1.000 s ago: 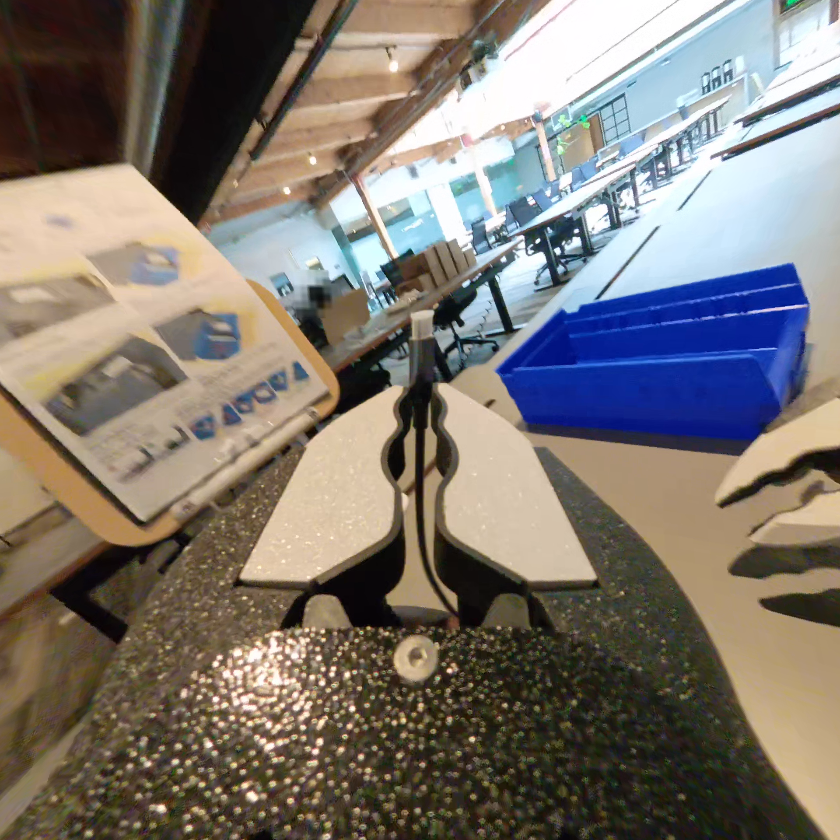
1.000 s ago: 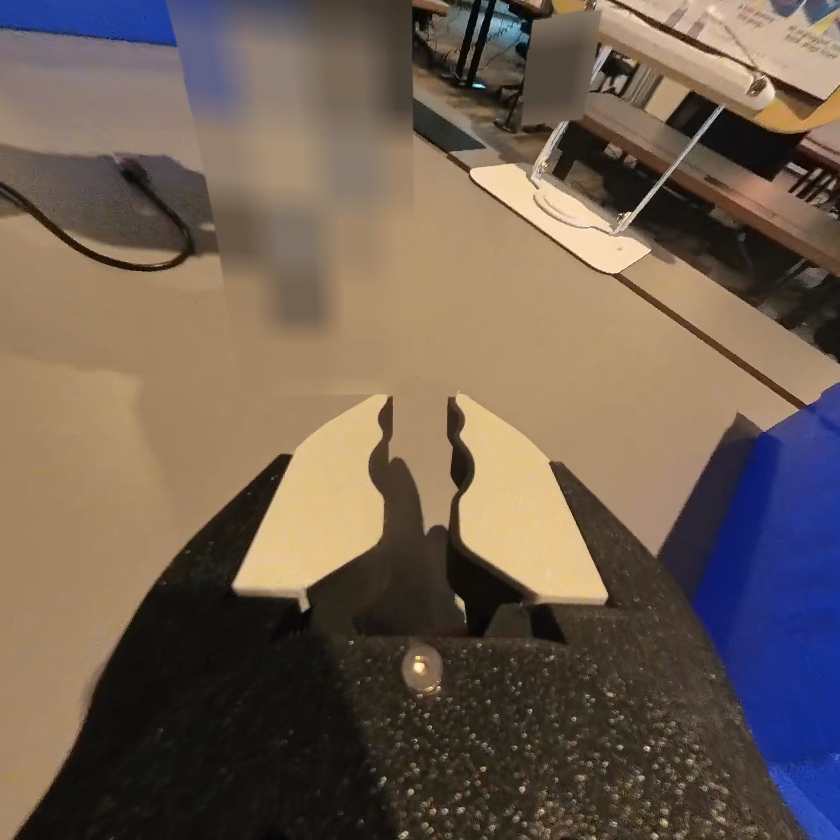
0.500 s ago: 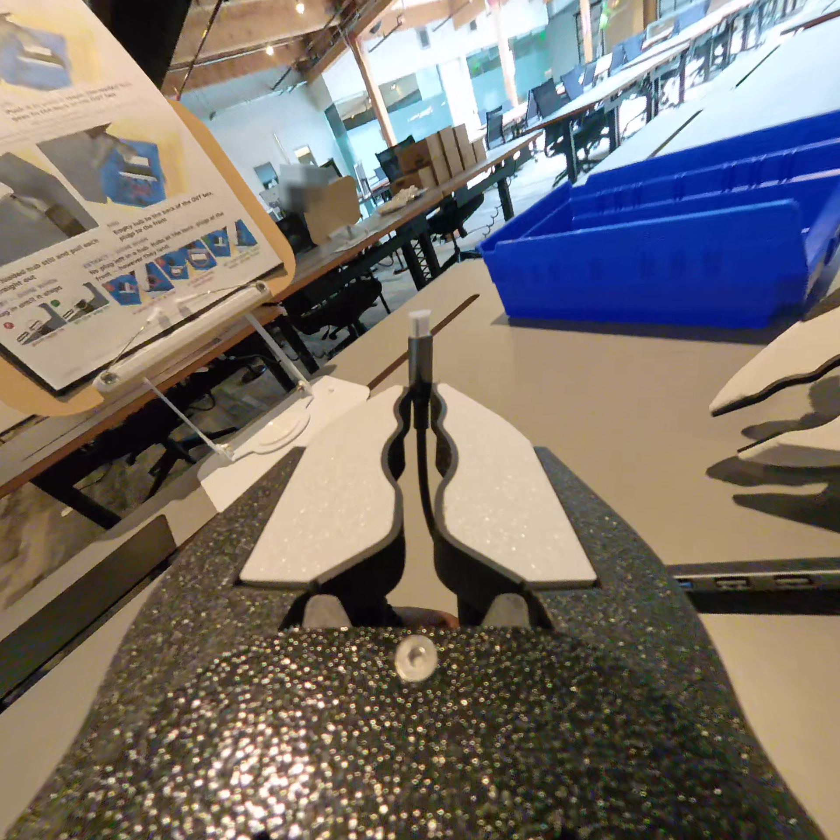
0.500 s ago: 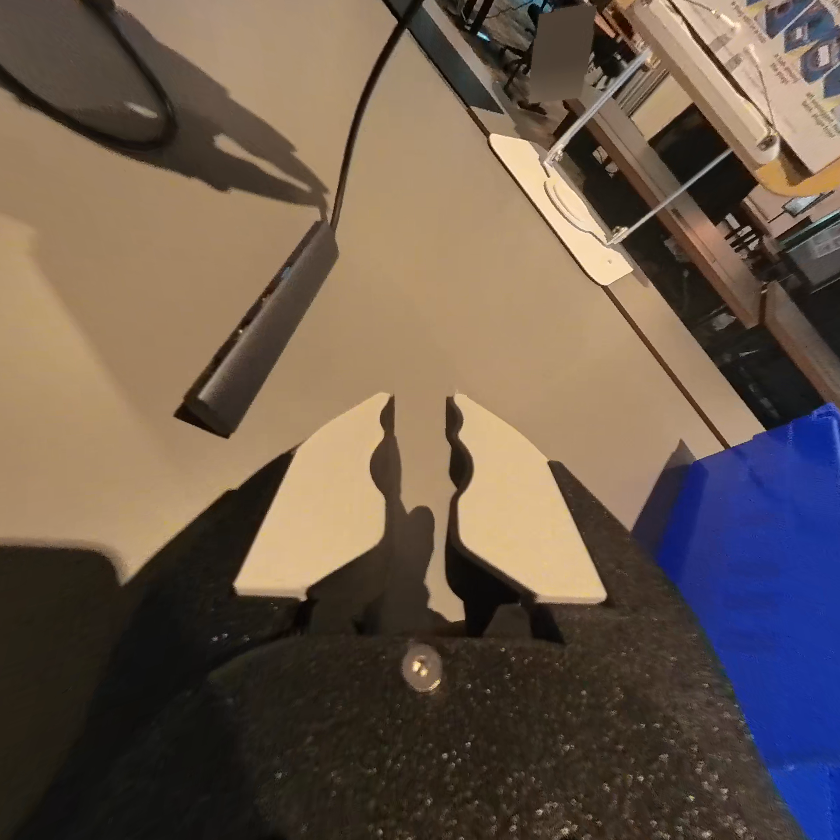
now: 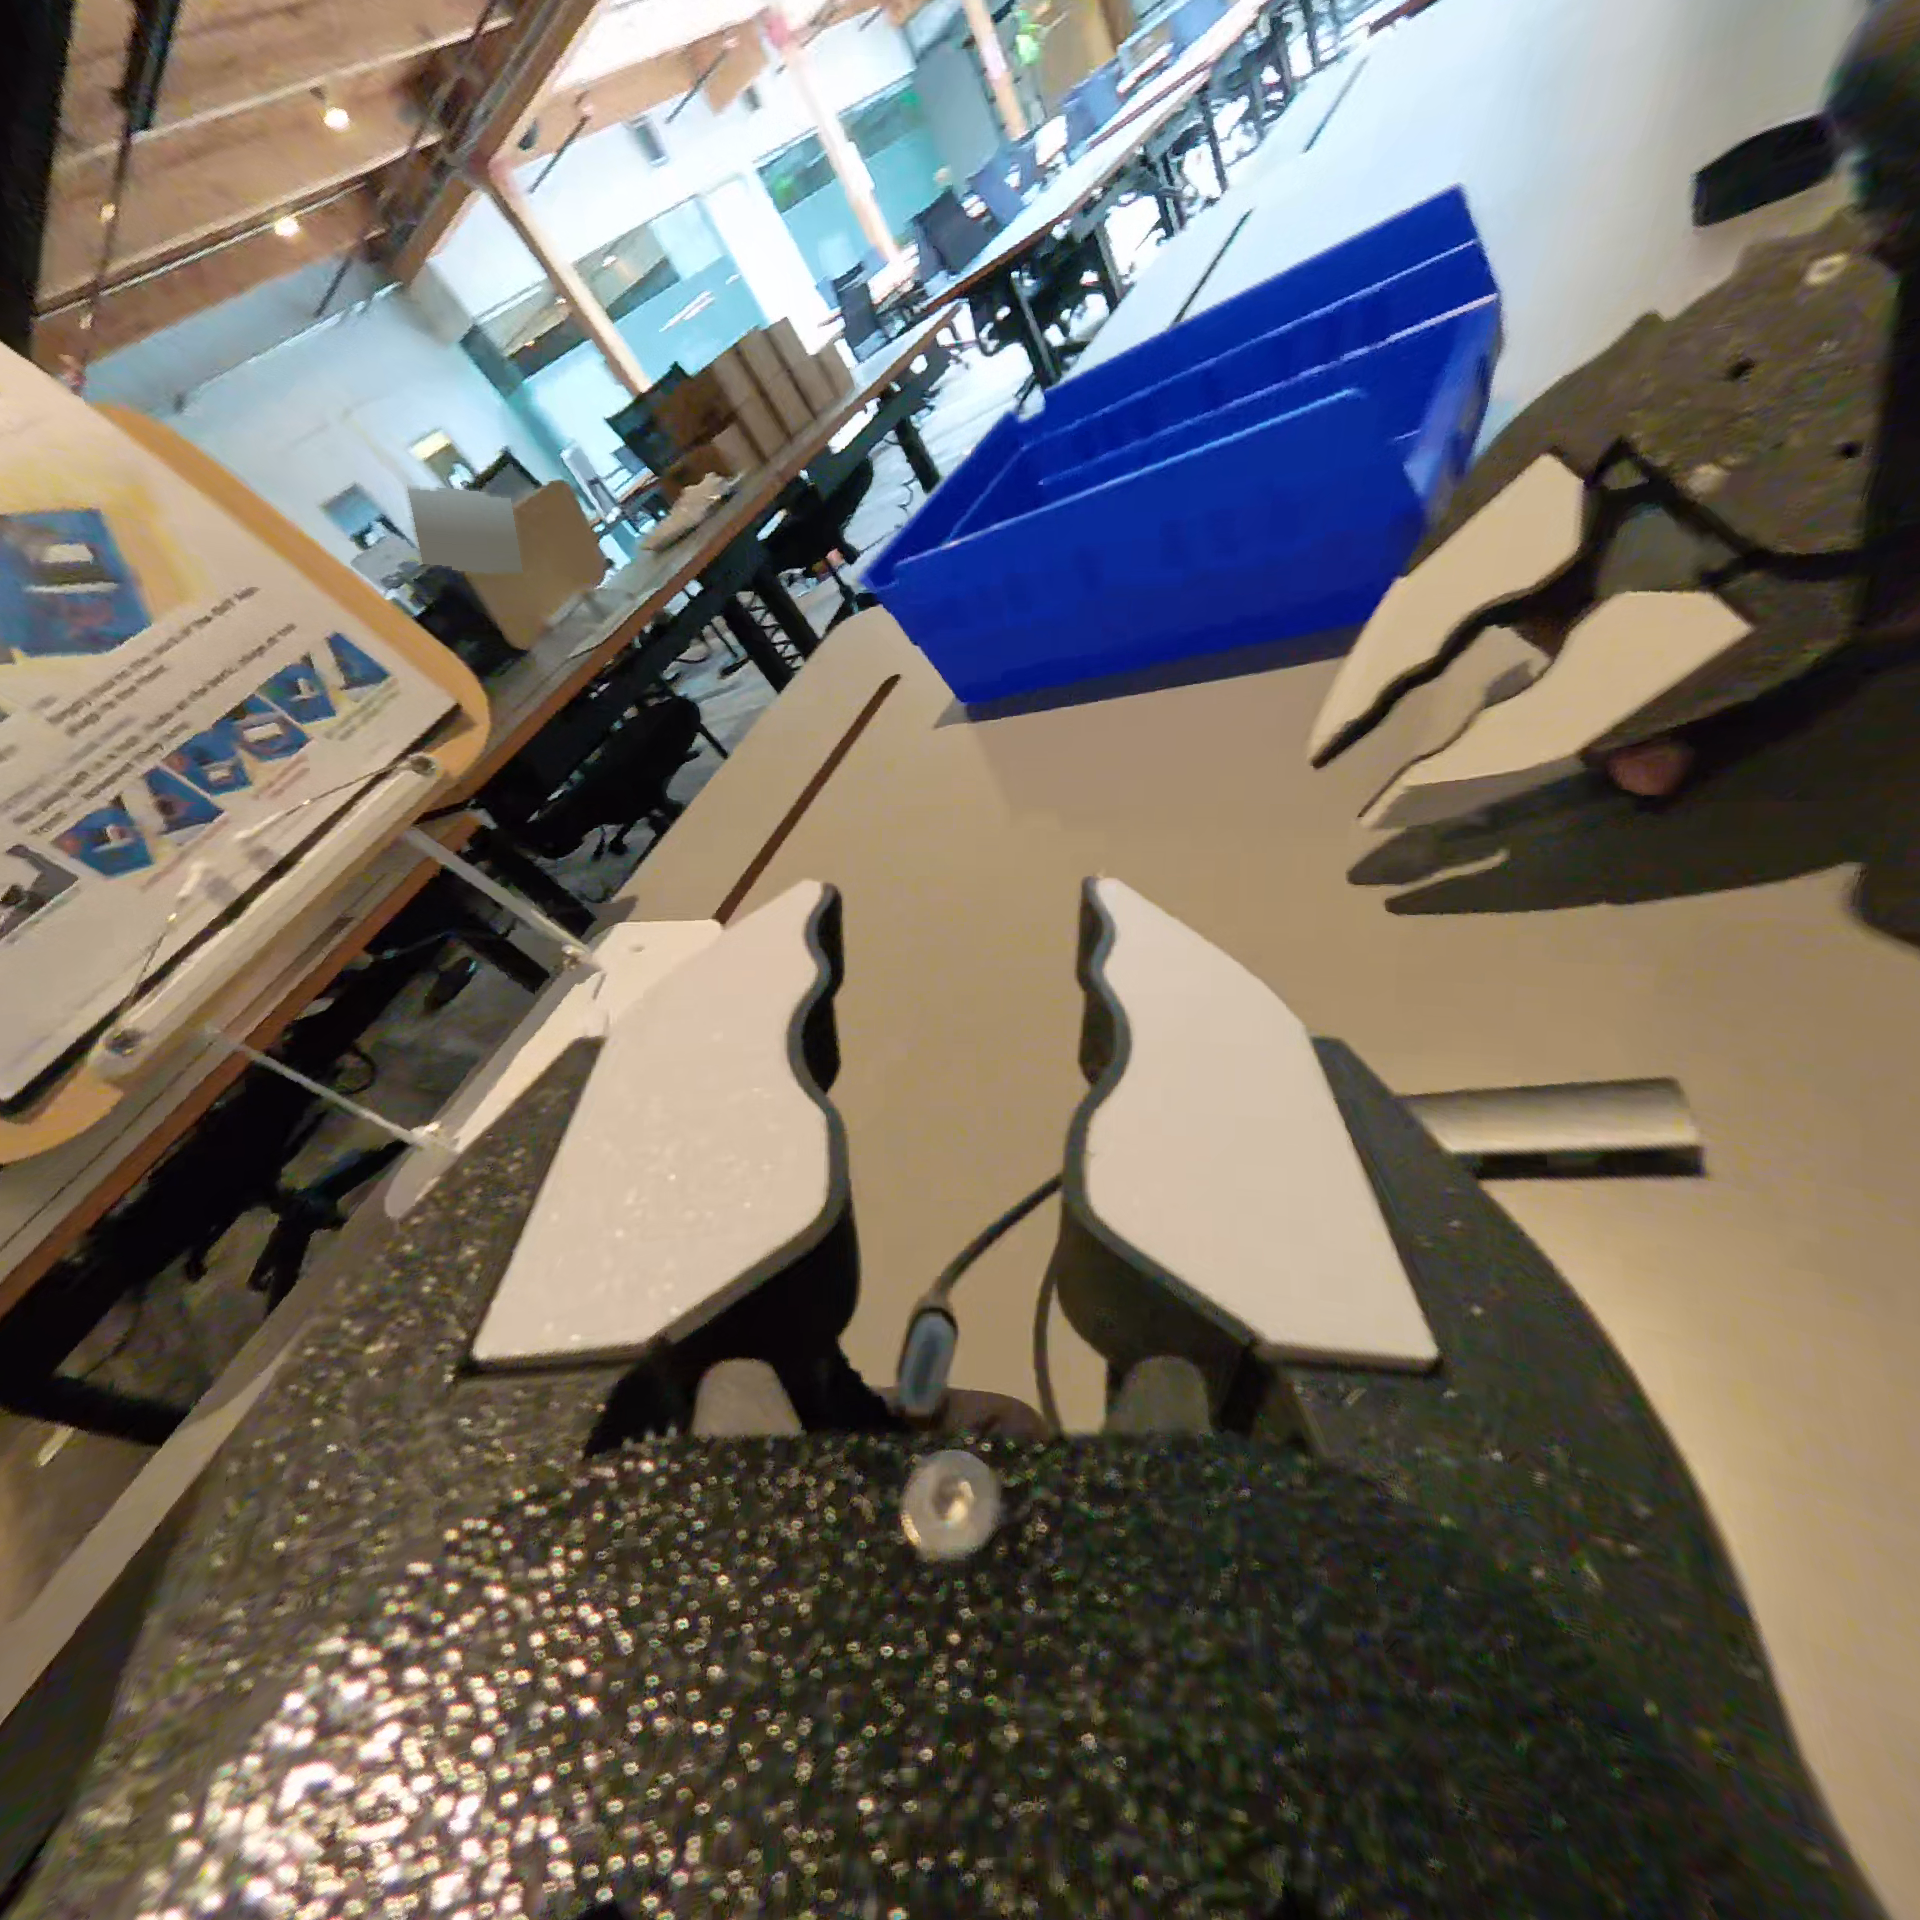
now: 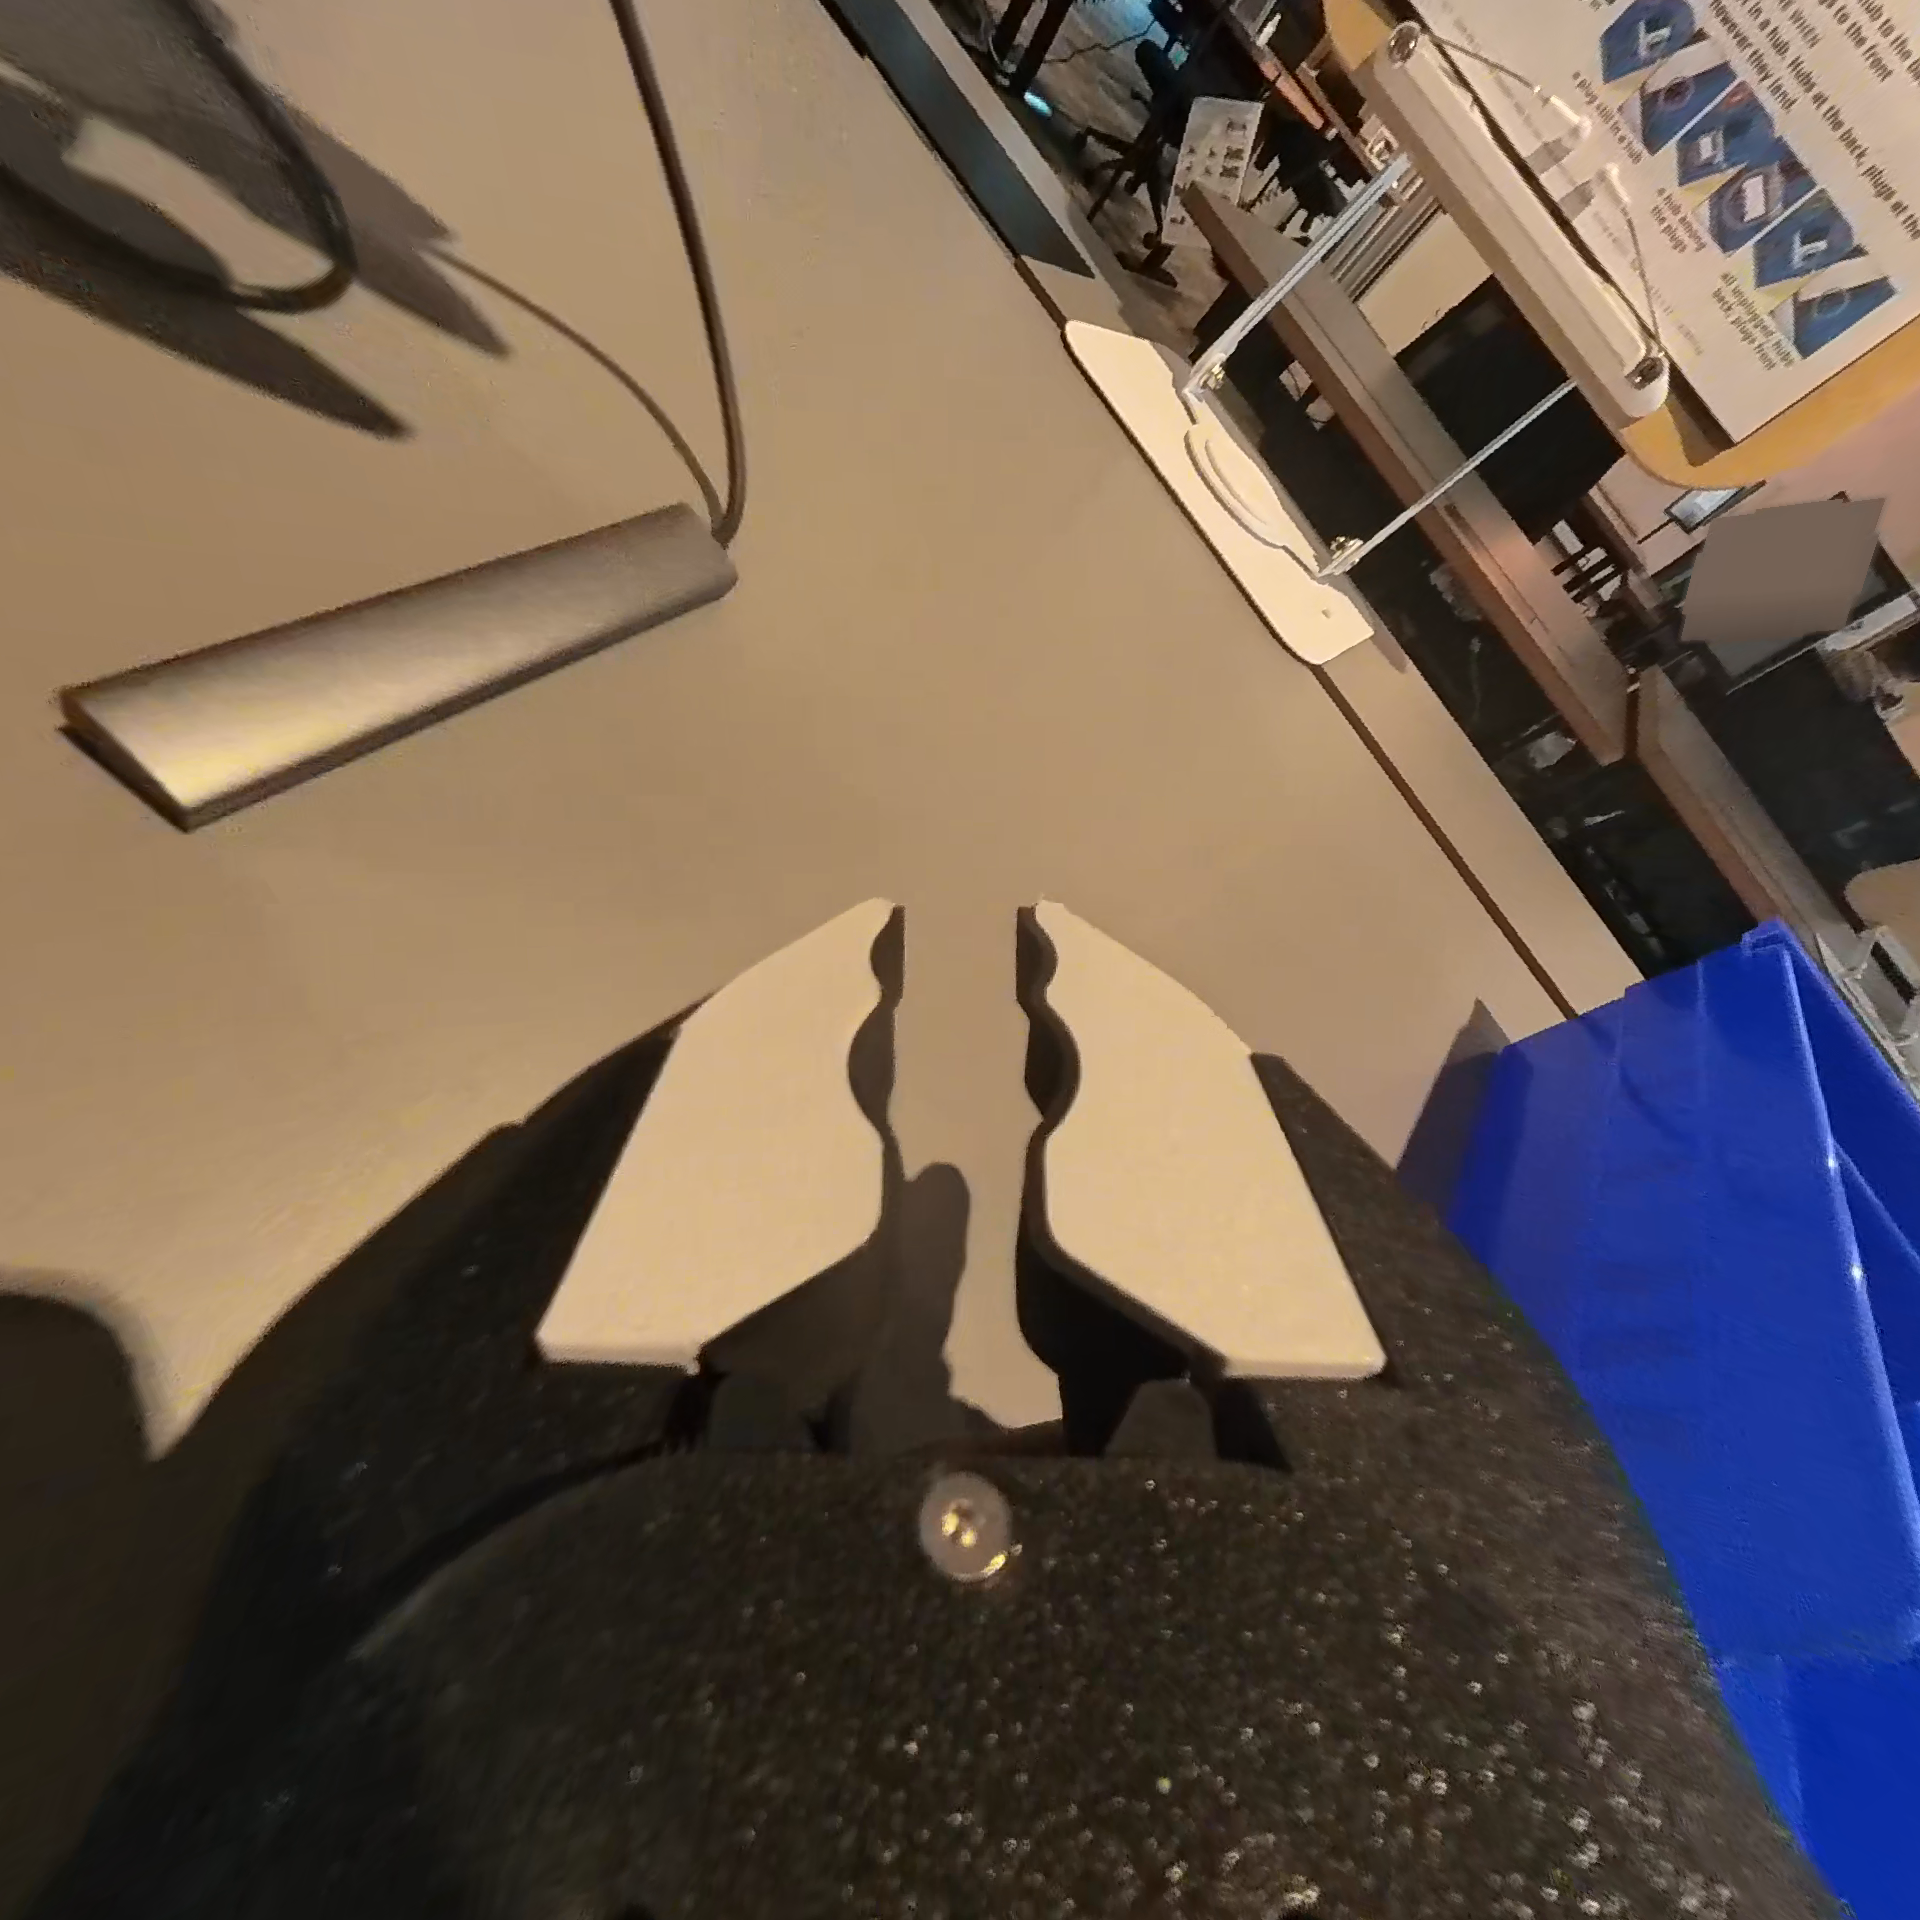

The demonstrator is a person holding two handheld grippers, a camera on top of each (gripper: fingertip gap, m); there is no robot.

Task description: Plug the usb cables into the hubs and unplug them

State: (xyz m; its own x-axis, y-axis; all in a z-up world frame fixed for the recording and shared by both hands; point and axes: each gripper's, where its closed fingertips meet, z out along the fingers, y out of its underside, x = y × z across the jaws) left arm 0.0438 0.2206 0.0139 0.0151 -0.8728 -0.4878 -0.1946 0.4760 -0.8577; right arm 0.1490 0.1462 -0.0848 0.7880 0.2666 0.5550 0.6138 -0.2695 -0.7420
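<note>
Cables are lying loose right now: the left gripper [image 5: 956, 935] is gaping wide and holding nothing, and the usb cable [image 5: 928, 1340] is resting on the table [image 5: 1039, 831] down between its two fingers, close to the gripper body. The hub [image 6: 395, 655] is lying flat on the table, off to the right of the left gripper. The right gripper [image 6: 958, 914] is hovering past the hub, nearer the blue bin [image 6: 1683, 1299], with its jaws a little apart and nothing in them. I am guessing the plug is unplugged and a new grab is coming next, needing the plug lined up with a port. The ports are facing away, and the plug tip is hiding under the gripper body
</note>
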